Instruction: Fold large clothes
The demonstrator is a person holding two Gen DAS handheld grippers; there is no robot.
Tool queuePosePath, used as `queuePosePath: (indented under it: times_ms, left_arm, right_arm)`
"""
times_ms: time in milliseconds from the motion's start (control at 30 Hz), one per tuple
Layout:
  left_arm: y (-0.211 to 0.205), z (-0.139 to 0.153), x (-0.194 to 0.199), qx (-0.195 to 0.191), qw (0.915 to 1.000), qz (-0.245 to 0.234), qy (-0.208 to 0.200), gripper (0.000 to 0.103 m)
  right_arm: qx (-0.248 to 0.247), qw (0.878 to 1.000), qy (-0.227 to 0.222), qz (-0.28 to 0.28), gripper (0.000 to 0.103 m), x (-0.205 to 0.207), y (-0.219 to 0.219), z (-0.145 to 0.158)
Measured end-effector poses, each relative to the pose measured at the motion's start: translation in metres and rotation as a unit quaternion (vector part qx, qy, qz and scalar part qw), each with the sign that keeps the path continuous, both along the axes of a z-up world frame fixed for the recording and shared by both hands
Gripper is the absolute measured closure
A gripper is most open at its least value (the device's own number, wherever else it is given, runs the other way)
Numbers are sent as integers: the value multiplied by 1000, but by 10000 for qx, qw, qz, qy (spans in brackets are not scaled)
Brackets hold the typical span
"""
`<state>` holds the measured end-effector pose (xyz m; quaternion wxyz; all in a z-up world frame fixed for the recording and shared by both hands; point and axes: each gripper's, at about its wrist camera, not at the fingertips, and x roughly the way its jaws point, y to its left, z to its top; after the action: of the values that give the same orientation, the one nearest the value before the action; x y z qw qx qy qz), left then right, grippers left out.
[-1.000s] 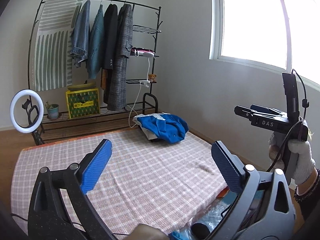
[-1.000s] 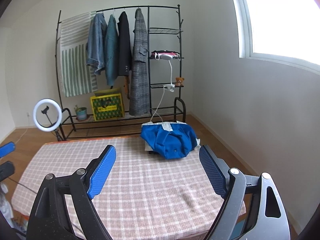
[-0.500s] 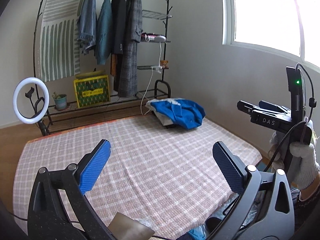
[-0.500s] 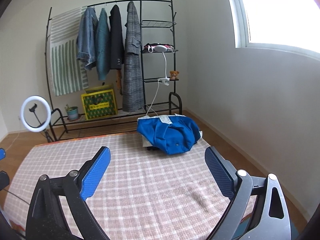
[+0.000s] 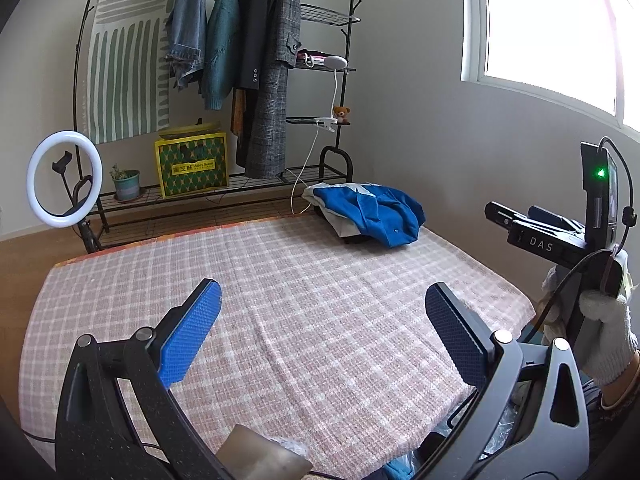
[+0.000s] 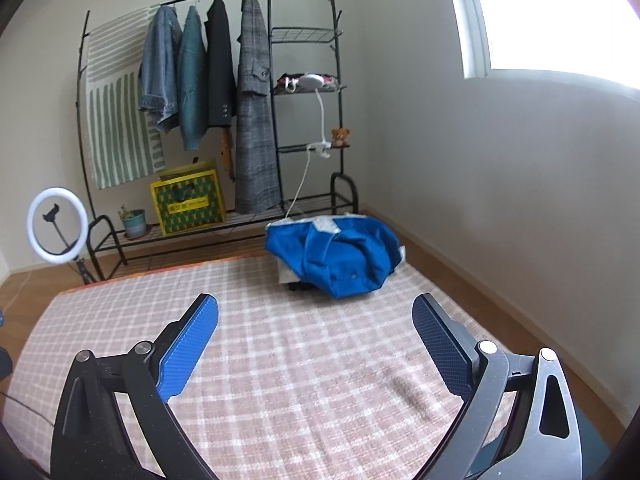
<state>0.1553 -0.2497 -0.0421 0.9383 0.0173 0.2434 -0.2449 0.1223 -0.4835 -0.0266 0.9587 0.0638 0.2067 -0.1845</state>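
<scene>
One blue garment (image 6: 340, 260) lies crumpled ahead of our right gripper (image 6: 316, 344) and a little to its right, on the far end of the checked cloth (image 6: 280, 360), well apart from the fingers. We judge it soft, light and limp, likely to sag and slide wherever we lift it, so we would take it by a hem or a shoulder edge, one corner per gripper, not the bunched middle. Something white (image 6: 288, 272) shows beneath it; we cannot tell whether that is a second piece. Two grippers are in play: our right one has just been opening and stands wide with nothing between its jaws, and our left gripper (image 5: 320, 328) is equally wide and empty, the garment ahead and to its right (image 5: 376, 216). Four garments hang on the rack (image 6: 340, 184) beyond.
</scene>
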Motion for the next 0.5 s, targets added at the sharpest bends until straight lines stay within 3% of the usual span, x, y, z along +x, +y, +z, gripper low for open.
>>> queuePosePath:
  times_ms: [500]
  left_arm:
    - [7,-1,5,-78,9999,13,66,0]
  right_arm:
    - [54,10000,1,-44,3,6,-5,-1]
